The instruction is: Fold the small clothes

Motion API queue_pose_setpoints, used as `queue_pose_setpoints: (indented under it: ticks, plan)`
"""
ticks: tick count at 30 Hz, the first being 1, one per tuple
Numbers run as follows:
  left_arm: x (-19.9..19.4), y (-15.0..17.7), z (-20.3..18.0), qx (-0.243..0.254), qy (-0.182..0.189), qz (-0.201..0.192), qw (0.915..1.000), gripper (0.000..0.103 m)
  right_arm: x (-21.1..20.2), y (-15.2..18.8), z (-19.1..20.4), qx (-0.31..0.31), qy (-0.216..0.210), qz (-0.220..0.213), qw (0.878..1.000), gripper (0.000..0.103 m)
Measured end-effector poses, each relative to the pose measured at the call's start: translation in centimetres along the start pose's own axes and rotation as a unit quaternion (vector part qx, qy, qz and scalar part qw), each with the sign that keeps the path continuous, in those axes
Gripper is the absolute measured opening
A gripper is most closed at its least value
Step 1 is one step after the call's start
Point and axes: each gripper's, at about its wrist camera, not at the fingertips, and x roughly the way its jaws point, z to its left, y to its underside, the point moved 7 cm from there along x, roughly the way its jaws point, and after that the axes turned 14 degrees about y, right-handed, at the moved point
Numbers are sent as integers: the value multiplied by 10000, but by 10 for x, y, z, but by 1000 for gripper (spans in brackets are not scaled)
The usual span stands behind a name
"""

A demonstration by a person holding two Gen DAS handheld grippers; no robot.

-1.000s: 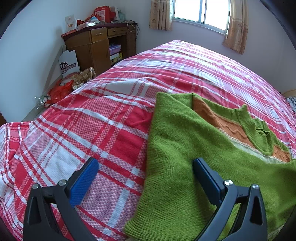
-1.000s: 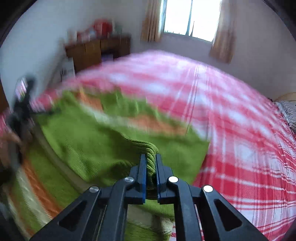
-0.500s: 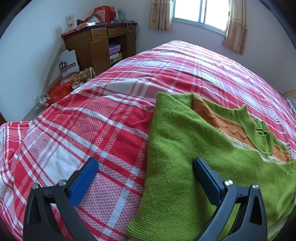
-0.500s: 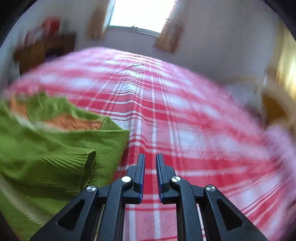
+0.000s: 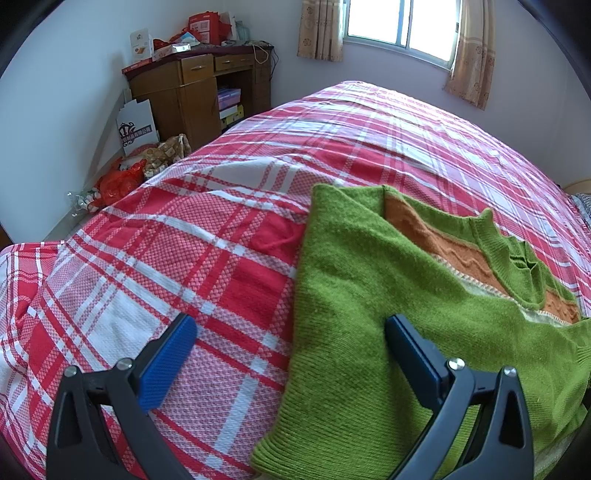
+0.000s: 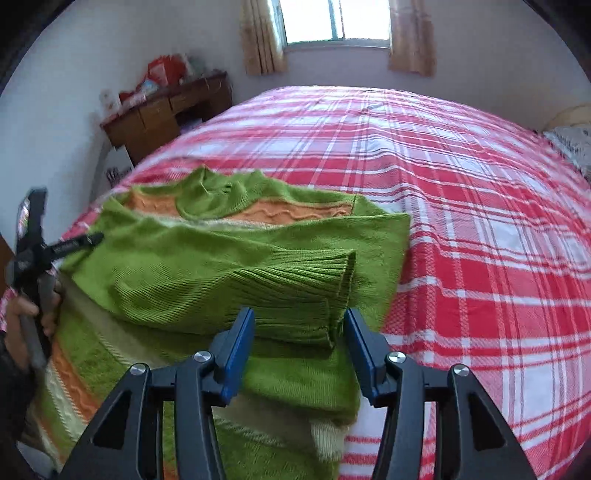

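A green knitted sweater [image 5: 369, 295] with orange stripes lies on the red plaid bedspread [image 5: 207, 243]. My left gripper [image 5: 288, 332] stands wide open over the sweater's left edge, one finger above the knit and the other above the bedspread, with nothing gripped. In the right wrist view a sleeve is folded across the sweater [image 6: 166, 258], and its ribbed cuff [image 6: 295, 291] lies between the blue pads of my right gripper [image 6: 299, 319]. Those jaws are opening, and the pads do not press the cuff. A hand [image 6: 22, 314] holds the left gripper [image 6: 37, 236] at the far left.
A wooden desk [image 5: 192, 96] piled with boxes stands in the back left corner, with red bags and clutter [image 5: 122, 181] on the floor beside the bed. Bare bedspread [image 6: 480, 221] stretches right of the sweater toward a pillow [image 6: 572, 144]. A curtained window [image 5: 399, 29] is at the back.
My right gripper was shut on the green sleeve, let it go, swung away to the right, then came back down with jaws open astride the cuff. The left gripper has not moved.
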Motion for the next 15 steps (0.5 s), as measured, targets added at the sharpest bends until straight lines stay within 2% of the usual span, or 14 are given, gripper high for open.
queue_pose_setpoints:
  ticks: [3,6,7,12,15]
  plan:
    - [1,-1,0,-1,0,1,10000,103,10,-1,3,-258,266,73,9993,49]
    - [1,-1,0,-1,1,-2,10000,103,8,1,1,-498,345,27,9982,29]
    - [0,0,0,-2,2,-1,10000,103,7,2,-1,-609,468,6,9970,17]
    - [0,0,0,-4,5,-2,10000,103,-4,11,-13,-675,601,-30,9959,15]
    - [1,0,-1,-3,1,0,10000,103,-15,15,-26,-352,529,6,9980,15]
